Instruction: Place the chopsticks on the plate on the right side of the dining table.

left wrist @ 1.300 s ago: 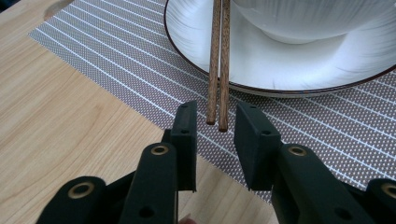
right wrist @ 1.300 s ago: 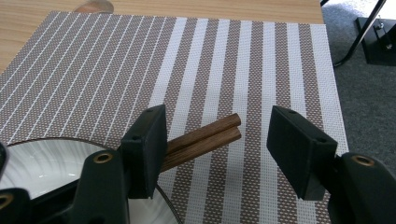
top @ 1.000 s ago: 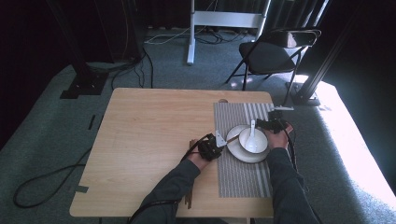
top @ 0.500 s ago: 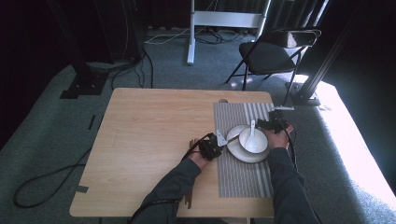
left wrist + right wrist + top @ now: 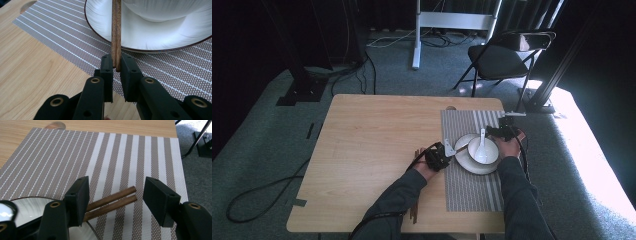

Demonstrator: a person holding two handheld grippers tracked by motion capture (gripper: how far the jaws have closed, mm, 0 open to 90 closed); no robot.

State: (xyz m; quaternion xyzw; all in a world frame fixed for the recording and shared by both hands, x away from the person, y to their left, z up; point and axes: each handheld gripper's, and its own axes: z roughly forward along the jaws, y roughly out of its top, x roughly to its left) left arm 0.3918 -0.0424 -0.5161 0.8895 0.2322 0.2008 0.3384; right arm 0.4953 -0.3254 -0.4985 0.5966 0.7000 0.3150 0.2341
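On the pale wood table (image 5: 372, 150), smooth and long-grained, lies a woven mat (image 5: 472, 190) striped grey and white, its weave a fine dotted mesh in my left gripper view. On the mat sits a round white plate (image 5: 464, 162) with a thin dark rim, glossy, and on it a white bowl (image 5: 483, 150) with a white spoon (image 5: 482, 137) standing in it. A pair of dark brown wooden chopsticks (image 5: 116, 32), straight and slim, lies side by side across the plate's rim. My left gripper (image 5: 116, 65) is clamped on their near ends, its black jaws pressed tight against the wood after closing a little further just now. Their round far ends (image 5: 132, 193) rest on the mat beyond the plate, between the blocky black jaws of my right gripper (image 5: 115, 195), which stand wide apart and touch neither stick
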